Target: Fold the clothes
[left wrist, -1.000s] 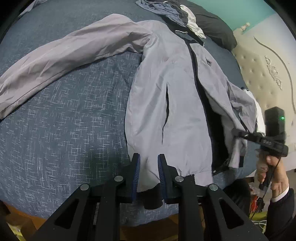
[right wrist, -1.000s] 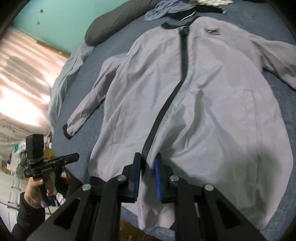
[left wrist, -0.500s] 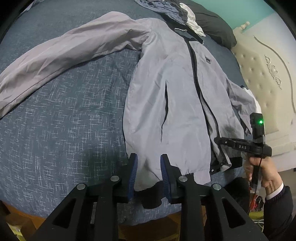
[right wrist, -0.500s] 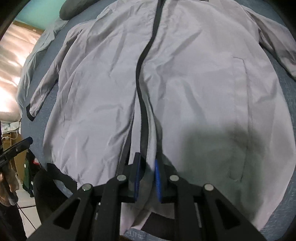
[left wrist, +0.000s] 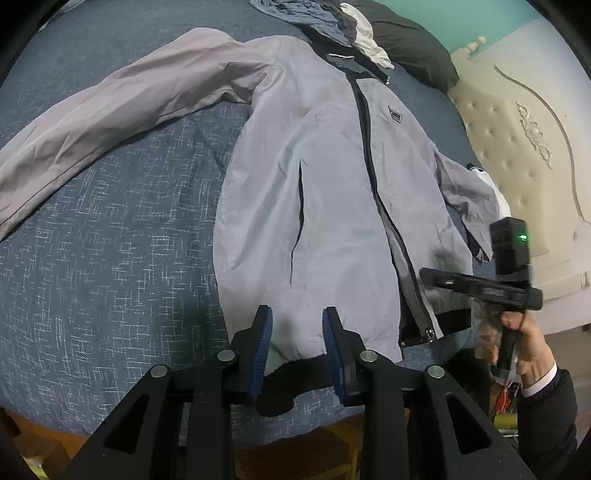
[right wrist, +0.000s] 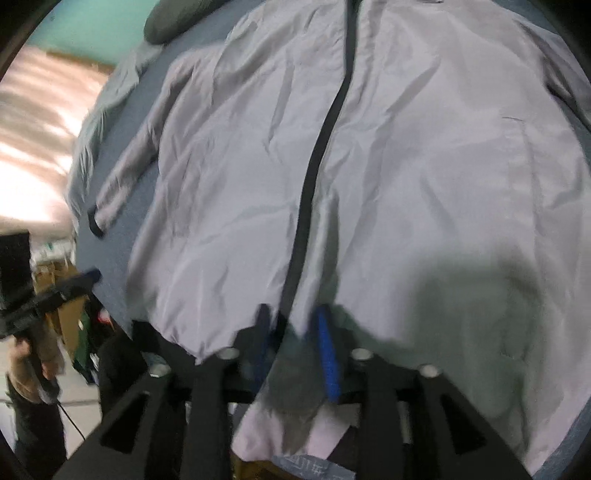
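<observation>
Blue-grey speckled bedding covers the bed point(left wrist: 110, 229), and on it my grey jacket point(left wrist: 325, 184) lies front up and spread full length, collar toward the pillow point(left wrist: 410, 48) and hem at the near edge. Its dark zip line point(right wrist: 314, 173) runs down the middle with the two front panels lying side by side. One sleeve point(left wrist: 122, 103) stretches far out across the cover; the other sleeve point(right wrist: 125, 177) lies slanting close beside the body, its dark cuff toward the bed's edge. I see no fold in the body or the sleeves, so as things lie the jacket is flat and laid out, with the sleeves and sides yet to be brought in over the front and the length yet to be doubled. A small heap of other clothes point(left wrist: 317, 18) sits beyond the collar, not folded either.

My left gripper point(left wrist: 297, 350) sits at the hem with its jaws apart; the grey cloth and dark hem band point(left wrist: 291, 376) lie in the gap, but the pads point(left wrist: 263, 354) do not pinch them. My right gripper point(right wrist: 295, 350) is at the hem by the foot of the zip, jaws likewise apart over the cloth; that view is blurred, and I judge it holds nothing.
</observation>
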`<act>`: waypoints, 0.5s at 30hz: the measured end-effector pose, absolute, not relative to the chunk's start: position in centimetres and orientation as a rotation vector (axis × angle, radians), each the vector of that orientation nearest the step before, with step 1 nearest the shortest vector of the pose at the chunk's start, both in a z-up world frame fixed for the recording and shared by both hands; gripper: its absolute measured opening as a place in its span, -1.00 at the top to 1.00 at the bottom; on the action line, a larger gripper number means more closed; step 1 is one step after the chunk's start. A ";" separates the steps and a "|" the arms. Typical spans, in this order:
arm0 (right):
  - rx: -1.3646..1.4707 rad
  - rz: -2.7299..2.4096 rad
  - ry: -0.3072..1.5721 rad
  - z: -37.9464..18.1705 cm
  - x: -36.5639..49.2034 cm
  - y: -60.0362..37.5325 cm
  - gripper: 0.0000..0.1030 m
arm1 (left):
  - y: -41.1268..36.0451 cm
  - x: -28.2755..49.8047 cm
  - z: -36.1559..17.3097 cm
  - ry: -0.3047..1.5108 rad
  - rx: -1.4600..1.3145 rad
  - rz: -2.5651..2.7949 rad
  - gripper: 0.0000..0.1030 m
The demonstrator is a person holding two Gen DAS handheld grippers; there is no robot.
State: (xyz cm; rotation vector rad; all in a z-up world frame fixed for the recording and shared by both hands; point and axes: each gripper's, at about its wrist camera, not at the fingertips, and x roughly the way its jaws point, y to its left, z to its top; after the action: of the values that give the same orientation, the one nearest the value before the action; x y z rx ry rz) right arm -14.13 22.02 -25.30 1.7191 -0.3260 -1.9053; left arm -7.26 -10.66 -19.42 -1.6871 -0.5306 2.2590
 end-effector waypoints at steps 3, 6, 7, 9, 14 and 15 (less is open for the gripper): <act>1.643 -1.924 -0.371 -23.2 -13.5 23.3 -0.03 | -10.3 -7.5 -19.5 -0.532 -1.686 2.257 0.24; 1.595 -1.988 -0.365 -21.1 -13.1 24.9 -0.03 | -9.1 -8.0 -19.8 -0.541 -1.685 2.233 0.24; 1.586 -2.013 -0.362 -20.6 -13.0 25.3 -0.03 | -8.6 -8.2 -19.9 -0.545 -1.684 2.222 0.24; 1.584 -2.078 -0.383 -20.0 -13.1 27.2 -0.03 | -6.8 -8.7 -20.4 -0.537 -1.687 2.192 0.24; 1.652 -2.203 -0.476 -20.2 -12.7 32.0 -0.03 | -1.2 -10.0 -21.9 -0.484 -1.701 2.105 0.24; 1.663 -2.215 -0.482 -20.4 -12.5 32.8 -0.03 | -0.1 -10.3 -22.2 -0.474 -1.704 2.086 0.24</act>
State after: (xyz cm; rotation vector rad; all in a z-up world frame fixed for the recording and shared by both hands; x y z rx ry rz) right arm -12.48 32.79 -20.42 1.6628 -0.4818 -2.2154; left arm -10.28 -0.11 -22.22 -1.7041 -0.4737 2.0864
